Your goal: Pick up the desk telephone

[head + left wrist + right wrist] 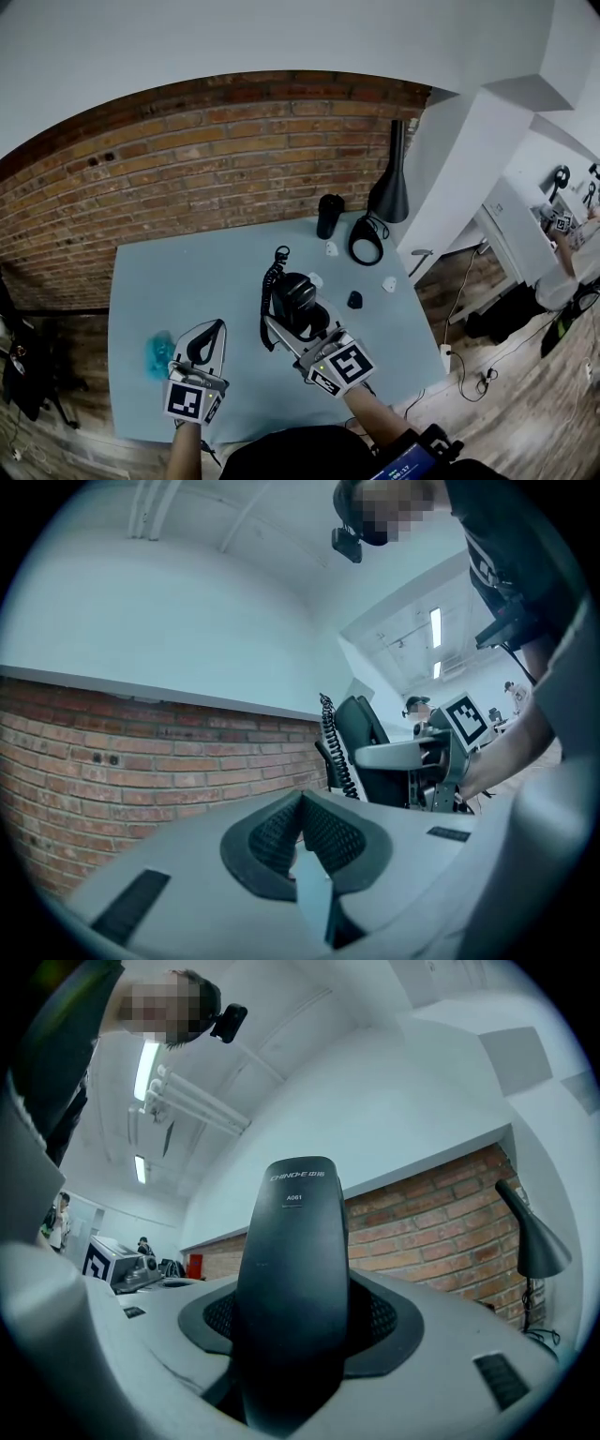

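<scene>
The black desk telephone (295, 298) is at the middle of the pale blue table (187, 272), with its coiled cord (270, 302) hanging at its left. My right gripper (286, 323) is shut on it. In the right gripper view the narrow black handset (292, 1288), which bears a small white label, fills the gap between the jaws. The left gripper view shows the telephone (361, 747) and its cord (330, 742) upright in the right gripper's fingers (398, 755). My left gripper (221, 324) is lower left of the telephone, apart from it. Its jaws meet at the tips with nothing between them (300, 797).
A black cup (329, 216), a black lamp (390, 187) and a looped black cable (366, 242) stand at the table's far right. Small white pieces (389, 283) and a small black item (354, 300) lie right of the telephone. A teal object (157, 354) lies by the left gripper. A brick wall (187, 169) is behind.
</scene>
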